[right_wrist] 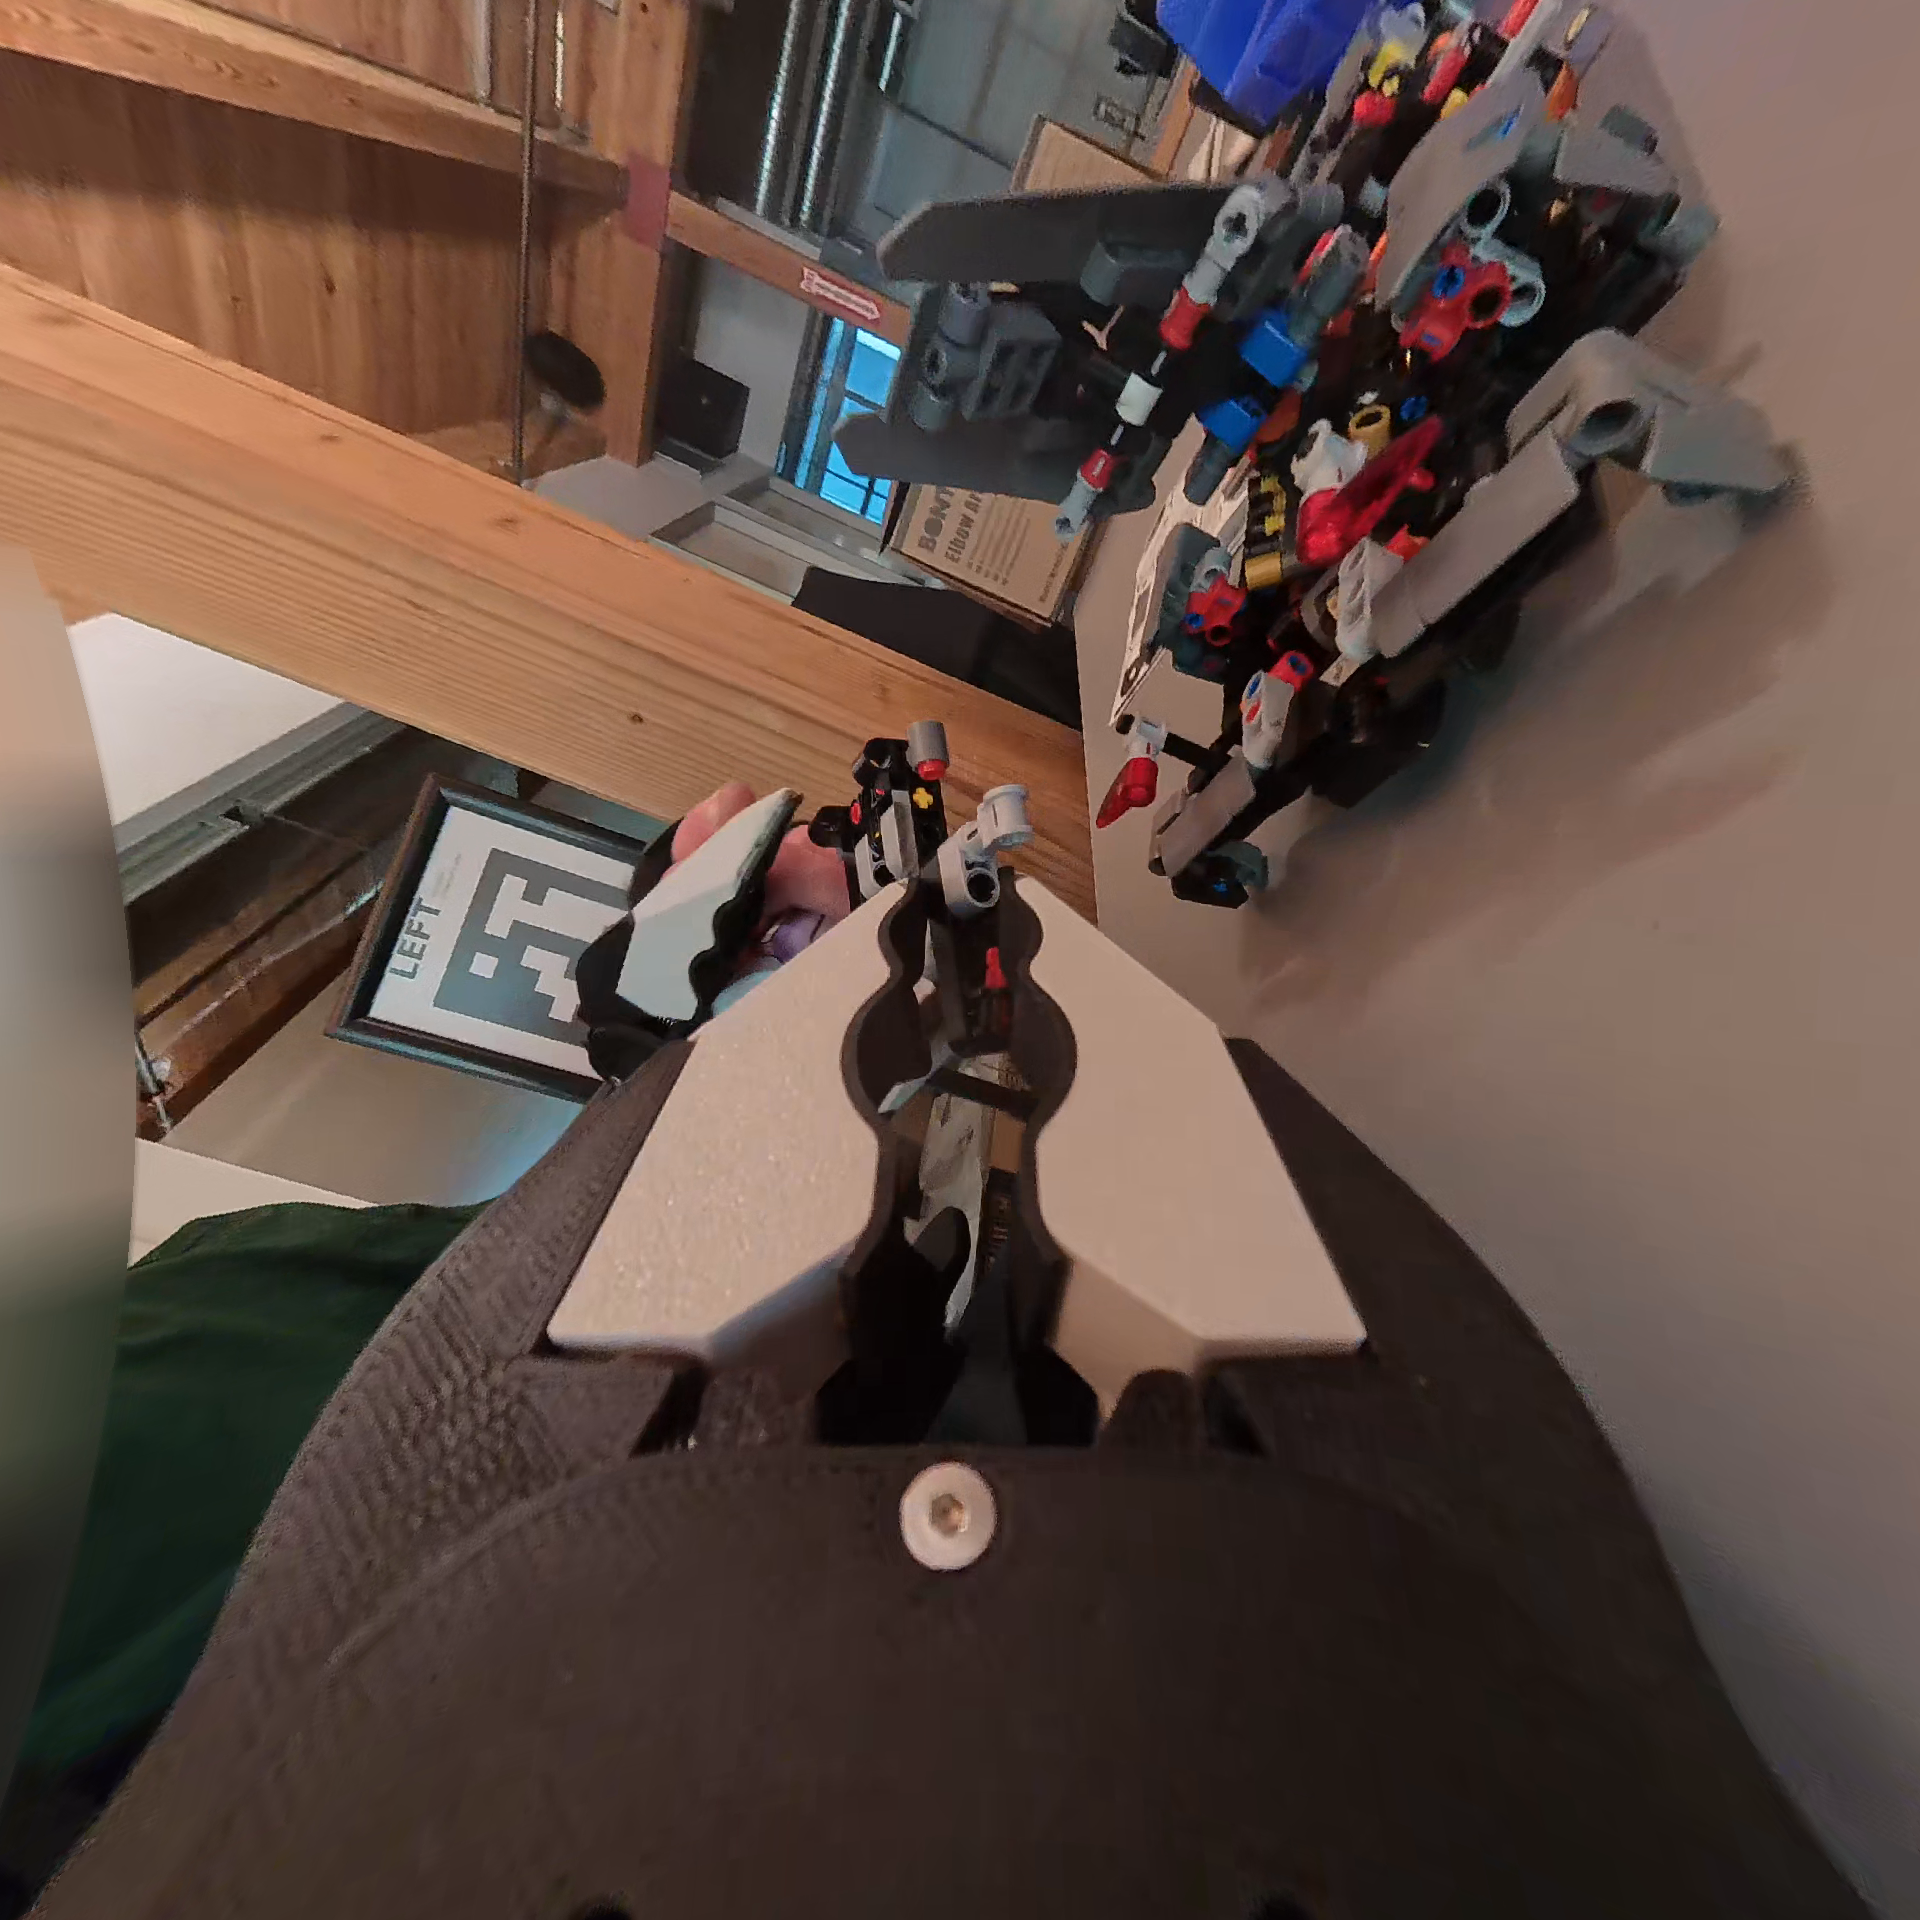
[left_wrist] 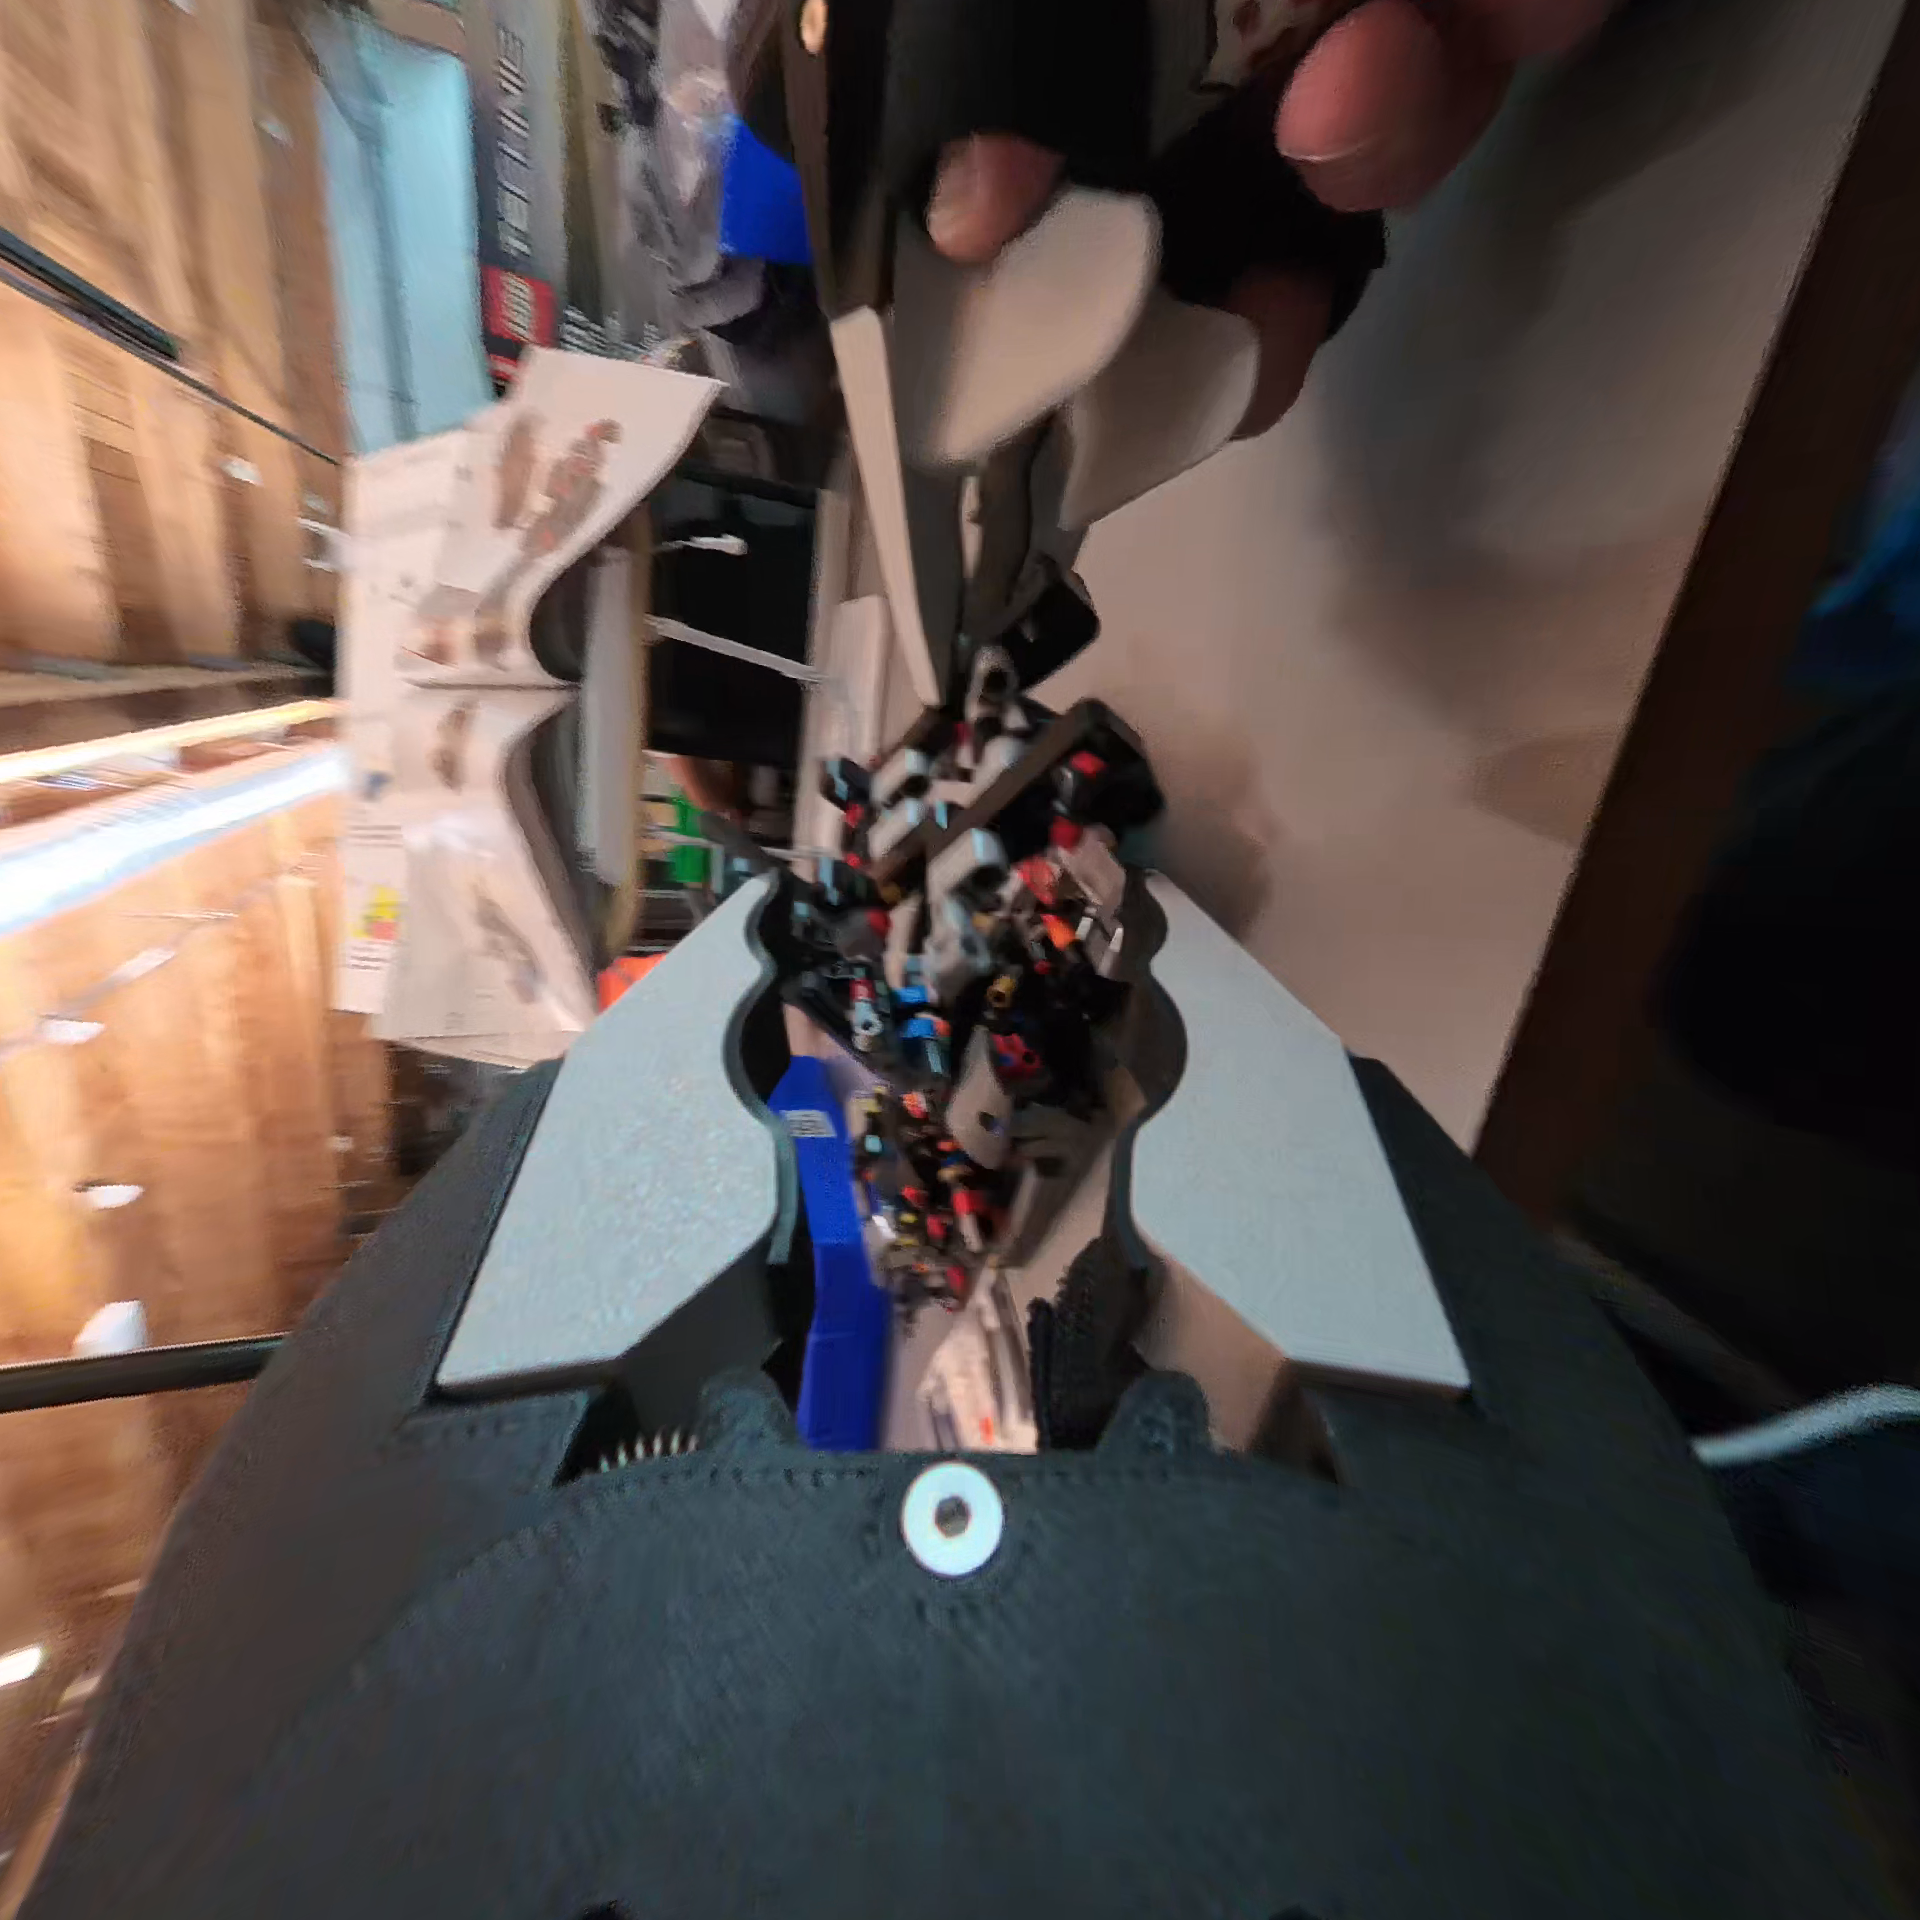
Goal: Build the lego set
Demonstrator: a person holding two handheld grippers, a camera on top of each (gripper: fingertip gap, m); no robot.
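The left gripper (left_wrist: 961, 935), matte grey plates on rough black printed plastic, is holding its scalloped fingers apart, nothing between them. Beyond it the large grey-and-black lego model (left_wrist: 977, 935), knobbly with red, blue and yellow pins, is lying on the smooth pale table (left_wrist: 1403, 675). The right gripper (right_wrist: 956, 904), near the table's edge, is clamping its fingers on a small black-and-grey lego subassembly (right_wrist: 940, 831), well apart from the model (right_wrist: 1403, 436). A glossy instruction booklet (left_wrist: 468, 665) is curling at the far left.

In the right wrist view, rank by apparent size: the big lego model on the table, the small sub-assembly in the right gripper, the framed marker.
1. Big lego model.
2. Framed marker, partly hidden.
3. Small sub-assembly in the right gripper; it is nearest the camera, so truly smaller still.
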